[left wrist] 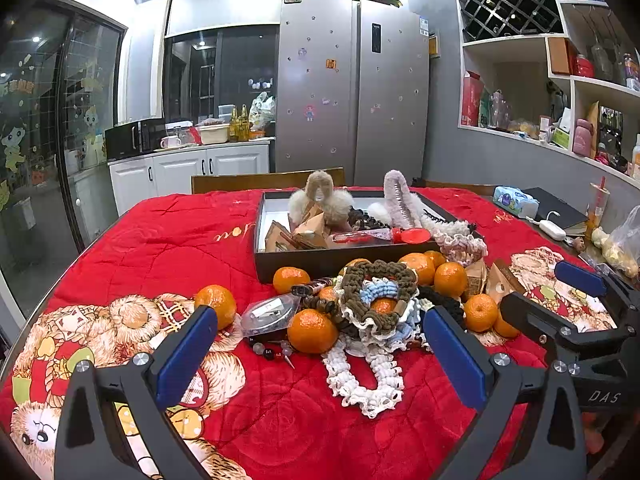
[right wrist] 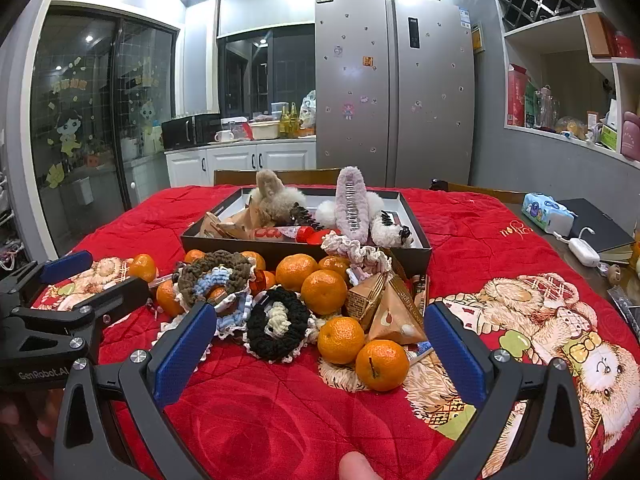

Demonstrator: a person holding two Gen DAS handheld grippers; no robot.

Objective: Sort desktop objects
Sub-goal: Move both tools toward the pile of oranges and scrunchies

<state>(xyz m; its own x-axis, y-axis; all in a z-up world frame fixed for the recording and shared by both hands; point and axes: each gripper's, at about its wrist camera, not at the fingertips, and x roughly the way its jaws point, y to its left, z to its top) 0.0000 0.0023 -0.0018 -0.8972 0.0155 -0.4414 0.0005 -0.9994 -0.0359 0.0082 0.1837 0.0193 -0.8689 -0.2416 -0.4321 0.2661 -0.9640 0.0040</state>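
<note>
Across the lower half of the left wrist view, the left gripper (left wrist: 320, 356) hangs released above the red quilt (left wrist: 168, 240), its blue pads (left wrist: 186, 356) spread wide and holding nothing. Between and just beyond them, at frame centre, lies the heap to be sorted: a brown crocheted scrunchie (left wrist: 378, 276) piled on a white crocheted scrunchie (left wrist: 362, 380) that trails toward the bottom of the frame, with an orange mandarin (left wrist: 313, 330) touching its left side and more mandarins behind. A clear plastic packet (left wrist: 268, 312) sits left of that fruit, near the left pad. Above the heap, mid-frame, the black tray (left wrist: 336, 260) holds fluffy hair clips, a red-capped bottle and brown cartons.

In the right wrist view the right gripper (right wrist: 320, 356) is likewise open and empty at the bottom of the frame. Between its pads, toward centre, lie a black crocheted scrunchie (right wrist: 278, 324), two mandarins (right wrist: 382, 364) and a tan pyramid carton (right wrist: 396, 320) close to the right pad. The left gripper shows at that frame's left edge, beside the heap and apart from it.
</note>
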